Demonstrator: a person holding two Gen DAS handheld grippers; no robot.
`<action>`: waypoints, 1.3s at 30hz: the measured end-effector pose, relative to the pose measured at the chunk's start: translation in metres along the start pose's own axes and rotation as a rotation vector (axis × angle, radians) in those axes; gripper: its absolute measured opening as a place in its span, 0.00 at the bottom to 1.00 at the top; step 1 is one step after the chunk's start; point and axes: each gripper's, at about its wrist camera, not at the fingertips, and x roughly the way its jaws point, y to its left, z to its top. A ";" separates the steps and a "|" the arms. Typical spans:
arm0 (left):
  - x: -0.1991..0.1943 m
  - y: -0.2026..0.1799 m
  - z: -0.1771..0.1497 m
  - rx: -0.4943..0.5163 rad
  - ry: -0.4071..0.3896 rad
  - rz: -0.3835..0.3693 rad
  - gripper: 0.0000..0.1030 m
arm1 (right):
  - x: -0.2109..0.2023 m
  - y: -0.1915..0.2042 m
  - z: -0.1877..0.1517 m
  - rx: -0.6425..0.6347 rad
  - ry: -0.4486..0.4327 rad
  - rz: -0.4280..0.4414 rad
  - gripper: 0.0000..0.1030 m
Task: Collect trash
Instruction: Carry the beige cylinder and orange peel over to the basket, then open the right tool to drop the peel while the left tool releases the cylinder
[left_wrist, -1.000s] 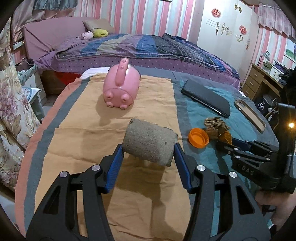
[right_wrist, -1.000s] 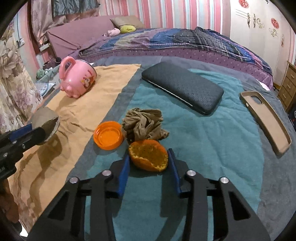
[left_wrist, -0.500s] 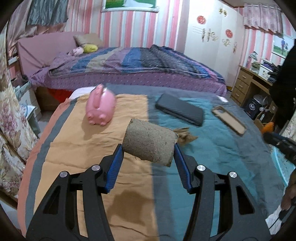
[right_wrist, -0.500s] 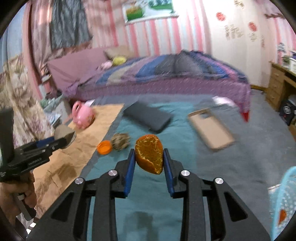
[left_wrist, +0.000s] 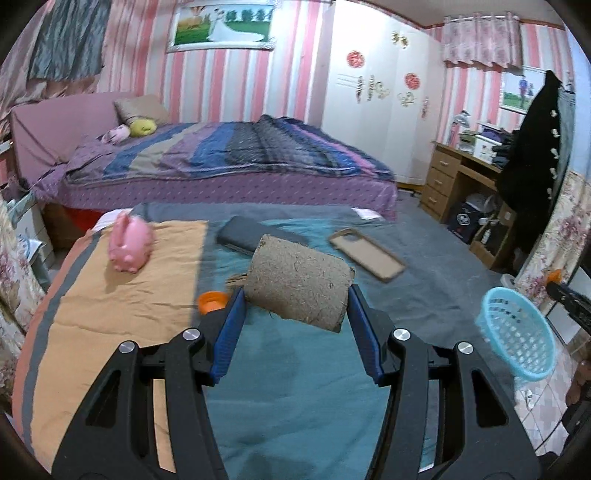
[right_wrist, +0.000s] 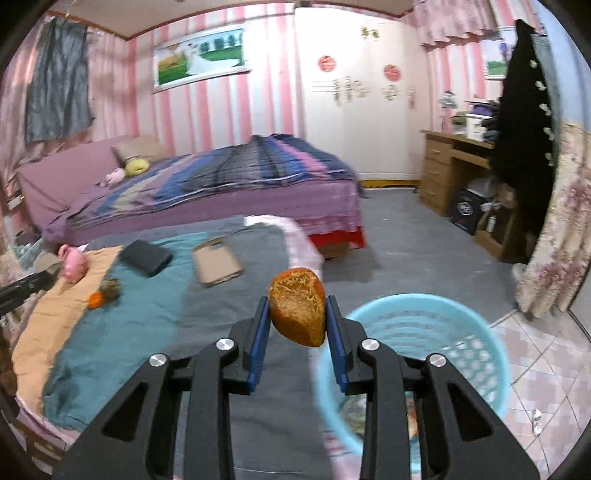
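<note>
My left gripper (left_wrist: 295, 314) is shut on a grey-brown cardboard roll (left_wrist: 297, 282), held above the teal blanket. My right gripper (right_wrist: 297, 325) is shut on an orange peel (right_wrist: 298, 309), held up beside the rim of a light blue plastic basket (right_wrist: 461, 332) on the floor. From the left wrist that basket (left_wrist: 517, 338) lies at the right, with the right gripper's tip (left_wrist: 569, 299) and peel just above it. An orange lid (left_wrist: 211, 300) and a crumpled brown wad (right_wrist: 110, 287) still lie on the blanket; the lid (right_wrist: 95, 299) sits beside the wad.
A pink pig-shaped pot (left_wrist: 130, 246), a dark flat case (left_wrist: 251, 236) and a tan phone case (left_wrist: 367, 255) lie on the near bed. A second bed (left_wrist: 229, 162), a wooden desk (left_wrist: 461, 177) and a floral curtain (right_wrist: 554, 229) stand around the grey floor.
Both grippers rose and swung right with their loads. The right one lifted the peel off the blanket and carried it to the blue basket; the left follows with the roll.
</note>
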 end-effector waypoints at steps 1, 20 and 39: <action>-0.001 -0.011 0.001 0.006 -0.004 -0.007 0.53 | 0.001 -0.014 0.000 0.021 0.005 0.003 0.29; 0.029 -0.217 0.001 0.173 0.051 -0.230 0.53 | -0.003 -0.120 -0.014 0.250 -0.023 -0.069 0.65; 0.056 -0.314 -0.024 0.270 0.154 -0.409 0.71 | -0.015 -0.154 -0.017 0.306 -0.044 -0.142 0.68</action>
